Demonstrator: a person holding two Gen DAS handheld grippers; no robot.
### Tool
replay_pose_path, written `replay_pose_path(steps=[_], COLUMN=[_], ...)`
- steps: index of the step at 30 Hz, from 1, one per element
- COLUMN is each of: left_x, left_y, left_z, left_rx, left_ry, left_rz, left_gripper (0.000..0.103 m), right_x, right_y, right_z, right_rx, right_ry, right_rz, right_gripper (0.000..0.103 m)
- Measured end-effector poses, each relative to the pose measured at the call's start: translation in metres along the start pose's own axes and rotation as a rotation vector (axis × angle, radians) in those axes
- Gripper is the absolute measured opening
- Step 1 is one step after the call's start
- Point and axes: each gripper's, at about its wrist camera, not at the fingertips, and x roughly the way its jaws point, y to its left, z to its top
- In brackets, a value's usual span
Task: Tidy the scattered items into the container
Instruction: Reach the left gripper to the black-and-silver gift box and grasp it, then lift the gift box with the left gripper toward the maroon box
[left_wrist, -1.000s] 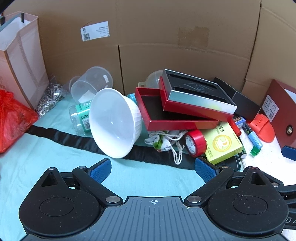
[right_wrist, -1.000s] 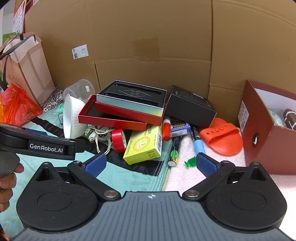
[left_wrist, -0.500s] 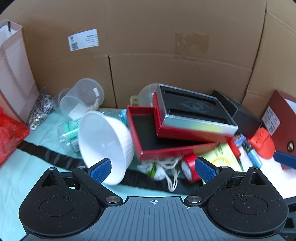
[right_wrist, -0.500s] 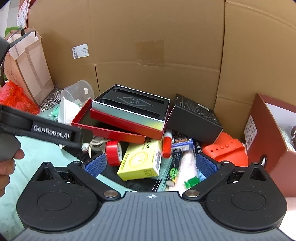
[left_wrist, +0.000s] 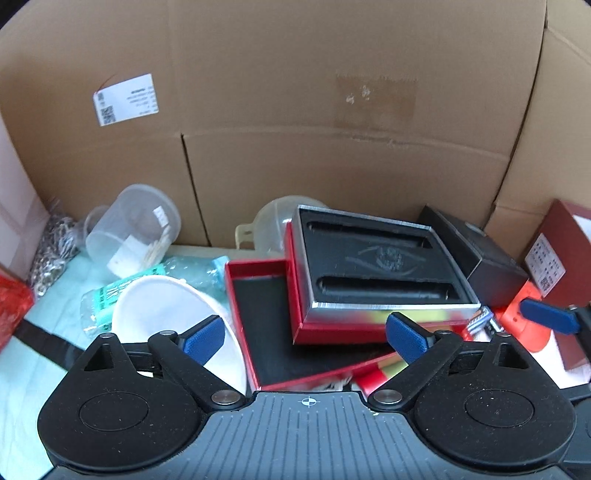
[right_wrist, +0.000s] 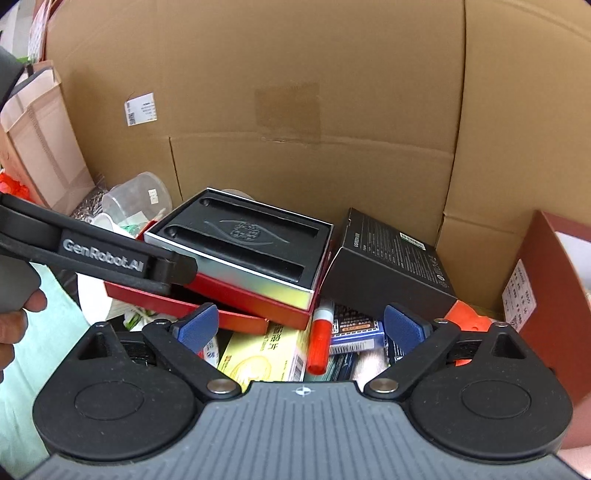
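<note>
A pile of scattered items lies against a cardboard wall. A silver-edged box with black foam (left_wrist: 369, 266) rests on a red tray (left_wrist: 266, 325), beside a tipped white bowl (left_wrist: 162, 314). My left gripper (left_wrist: 306, 338) hangs open over the tray and the bowl's rim, gripping nothing. My right gripper (right_wrist: 300, 328) is wide apart, its jaws closing slightly, above a yellow box (right_wrist: 258, 358), a red marker (right_wrist: 320, 339) and a blue card box (right_wrist: 354, 328); its pads touch none of them. The dark red container (right_wrist: 546, 295) stands open at the right.
A black box (right_wrist: 388, 266) leans by the silver-edged box, with an orange piece (right_wrist: 469, 317) behind it. Clear plastic cups (left_wrist: 136, 225), a paper bag (right_wrist: 40, 147) and a red bag (left_wrist: 11, 310) sit at the left. The left gripper's arm (right_wrist: 103, 254) crosses the right wrist view.
Both grippers have moved forward toward the pile, which now looks larger and closer. The bowl and red tray have slid under the left gripper's fingers.
</note>
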Motion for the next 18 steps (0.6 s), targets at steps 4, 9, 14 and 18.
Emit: replay_pose_path(steps=[4, 9, 14, 18], left_x=[-0.005, 0.011, 0.021, 0.031], left_y=[0.000, -0.008, -0.012, -0.012], left_z=[0.008, 0.016, 0.020, 0.020], left_rx=[0.014, 0.048, 0.049, 0.052], left_ry=[-0.028, -0.003, 0.012, 0.025], left_rz=[-0.040, -0.061, -0.103, -0.115], left_gripper=[0.096, 0.088, 0.087, 0.080], right_x=[0.009, 0.020, 0.028, 0.031], right_y=[-0.007, -0.011, -0.011, -0.006], right_z=[0.001, 0.001, 0.001, 0.002], right_rx=[0.023, 0.026, 0.013, -0.013], right_ry=[0.012, 0.034, 0.035, 0.032], right_rz=[0.028, 0.060, 0.093, 0.110], right_gripper=[0.094, 0.083, 0.079, 0.077])
